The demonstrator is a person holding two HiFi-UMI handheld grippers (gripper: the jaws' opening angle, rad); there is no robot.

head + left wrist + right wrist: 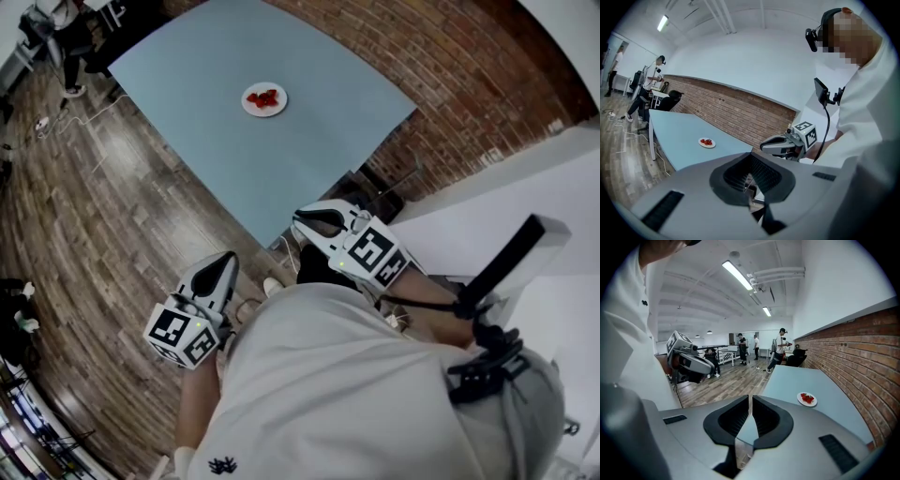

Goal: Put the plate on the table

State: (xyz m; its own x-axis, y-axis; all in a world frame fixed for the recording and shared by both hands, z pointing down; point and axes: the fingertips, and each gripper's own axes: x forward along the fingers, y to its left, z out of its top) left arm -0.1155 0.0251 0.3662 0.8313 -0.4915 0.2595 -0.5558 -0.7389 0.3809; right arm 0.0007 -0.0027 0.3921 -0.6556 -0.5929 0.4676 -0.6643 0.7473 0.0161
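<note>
The white plate (264, 99), with red pieces of food on it, sat on the pale blue desk (319, 150), well apart from both grippers. The left gripper (225, 261) and right gripper (302, 220) hung close to the person's body. Each had its fingers closed together on nothing.

Red-brick wall (450, 84), dark wood-plank floor (84, 216), lit ceiling strip light (738, 275), several people (780, 345) standing at the far end, red pieces (265, 97), possibly strawberries.
</note>
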